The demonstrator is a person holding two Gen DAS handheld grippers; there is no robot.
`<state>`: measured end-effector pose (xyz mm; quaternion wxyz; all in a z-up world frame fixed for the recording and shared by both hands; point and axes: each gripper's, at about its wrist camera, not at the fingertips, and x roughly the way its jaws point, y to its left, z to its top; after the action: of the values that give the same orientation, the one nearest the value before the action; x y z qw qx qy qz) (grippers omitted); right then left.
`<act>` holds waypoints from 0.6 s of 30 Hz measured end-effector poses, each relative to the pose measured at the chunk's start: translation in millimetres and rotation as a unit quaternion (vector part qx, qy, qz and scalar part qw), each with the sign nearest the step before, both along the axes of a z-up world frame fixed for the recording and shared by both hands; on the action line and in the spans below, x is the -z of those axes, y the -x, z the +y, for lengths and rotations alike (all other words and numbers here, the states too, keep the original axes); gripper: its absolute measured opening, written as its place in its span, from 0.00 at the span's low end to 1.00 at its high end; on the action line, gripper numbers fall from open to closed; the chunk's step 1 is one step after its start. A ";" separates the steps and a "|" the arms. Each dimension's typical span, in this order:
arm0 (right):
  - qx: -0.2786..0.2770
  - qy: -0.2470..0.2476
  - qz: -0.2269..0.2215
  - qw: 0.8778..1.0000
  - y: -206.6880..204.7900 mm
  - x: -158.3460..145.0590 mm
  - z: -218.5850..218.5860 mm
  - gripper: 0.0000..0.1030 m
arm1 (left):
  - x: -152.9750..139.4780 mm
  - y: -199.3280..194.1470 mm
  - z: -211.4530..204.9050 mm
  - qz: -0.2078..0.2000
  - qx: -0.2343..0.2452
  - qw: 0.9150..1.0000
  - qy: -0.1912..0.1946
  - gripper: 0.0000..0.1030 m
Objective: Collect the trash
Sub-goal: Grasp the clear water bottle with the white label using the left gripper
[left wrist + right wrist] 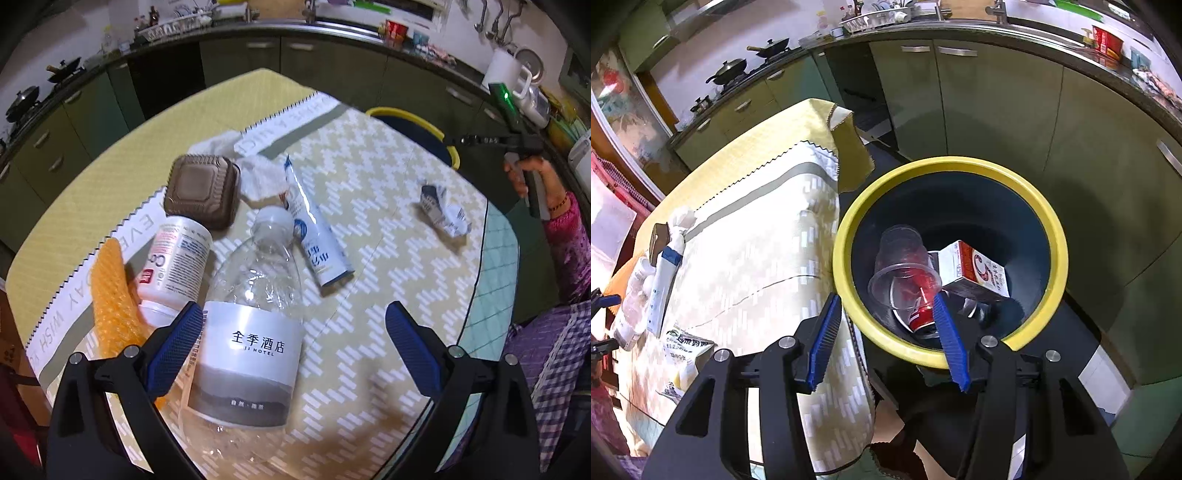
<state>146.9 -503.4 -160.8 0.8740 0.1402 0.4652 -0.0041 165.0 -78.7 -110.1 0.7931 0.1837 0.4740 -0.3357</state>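
Note:
In the left wrist view a clear plastic bottle (251, 332) with a white label lies on the patterned tablecloth. My left gripper (295, 332) is open around it: the left pad is close beside the label and the right pad stands well clear. In the right wrist view my right gripper (886, 341) is open and holds nothing, hanging over the near rim of the yellow-rimmed bin (1060, 251). In the bin lie a clear cup (901, 258), a red can (923, 314) and a carton (975, 273).
Around the bottle lie a white pill bottle (177, 258), a brown clamshell box (203, 192), a tissue (258, 173), a tube (317, 236), orange mesh (110, 295) and, apart at the right, a crumpled wrapper (443, 210). Green cabinets (997, 122) stand behind the bin.

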 end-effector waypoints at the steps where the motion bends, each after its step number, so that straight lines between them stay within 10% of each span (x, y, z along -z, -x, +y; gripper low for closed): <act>1: -0.001 -0.001 0.000 1.000 -0.3 0.6 0.9 0.53 | 1.7 -2.7 0.0 0.003 -0.002 1.000 -0.004 0.92; 18: -0.011 -0.008 0.007 1.000 -5.6 7.3 5.0 0.54 | 11.7 -2.1 -7.4 -0.020 0.000 0.998 -0.051 0.90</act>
<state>152.6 -498.4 -168.1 0.8694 0.1424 0.4731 0.0086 167.0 -86.1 -121.8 0.7922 0.2308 0.4744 -0.3067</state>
